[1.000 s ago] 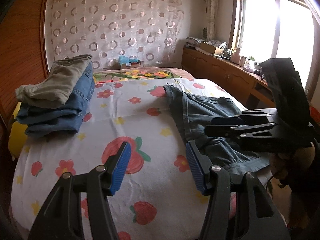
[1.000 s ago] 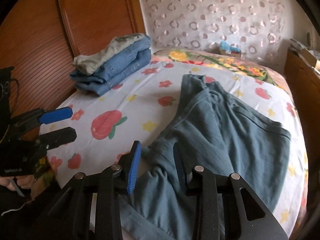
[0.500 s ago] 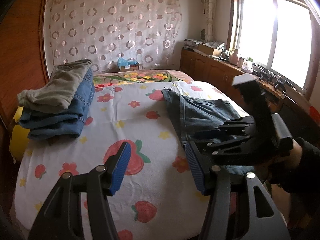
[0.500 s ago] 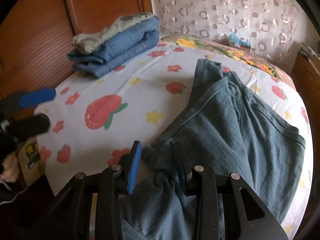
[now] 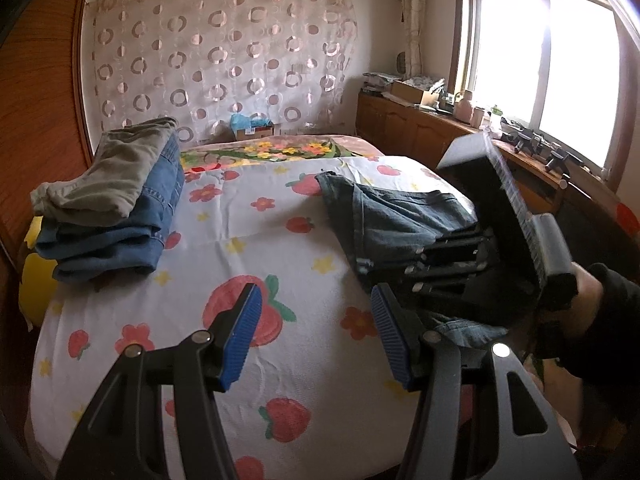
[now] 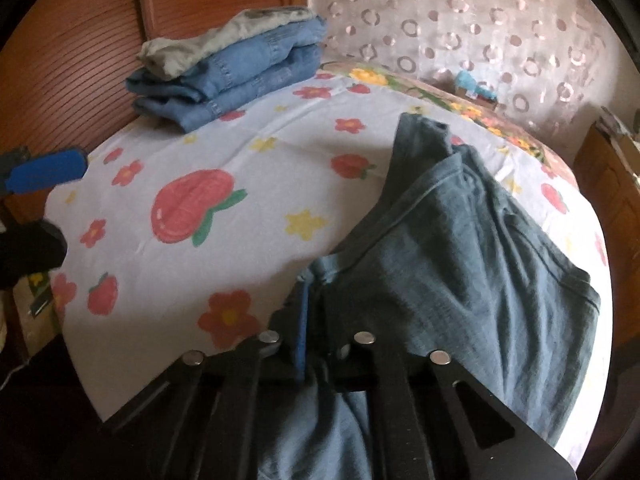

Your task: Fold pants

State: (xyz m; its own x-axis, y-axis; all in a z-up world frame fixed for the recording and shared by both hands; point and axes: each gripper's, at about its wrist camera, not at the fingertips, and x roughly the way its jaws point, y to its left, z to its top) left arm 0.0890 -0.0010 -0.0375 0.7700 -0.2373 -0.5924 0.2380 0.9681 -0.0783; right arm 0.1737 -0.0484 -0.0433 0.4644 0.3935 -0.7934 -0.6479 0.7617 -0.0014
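Note:
Dark blue-grey pants (image 6: 472, 248) lie crumpled on the right side of the bed, one leg hanging over the near edge; they also show in the left wrist view (image 5: 392, 216). My right gripper (image 6: 310, 300) is shut on a fold of the pants at the bed's near edge; in the left wrist view it (image 5: 420, 264) sits on the pants. My left gripper (image 5: 316, 334) is open and empty, above the strawberry-print sheet (image 5: 248, 248) left of the pants. One of its blue pads (image 6: 48, 170) shows at the left edge of the right wrist view.
A stack of folded pants, khaki on blue denim (image 5: 116, 200), sits at the bed's far left by the wooden headboard (image 6: 80, 40). A wooden cabinet (image 5: 408, 132) with clutter runs under the window on the right. A patterned curtain hangs behind the bed.
My right gripper moved down onto the pants at the bed's edge and closed on a fold of them. My left gripper stayed open and drew back slightly.

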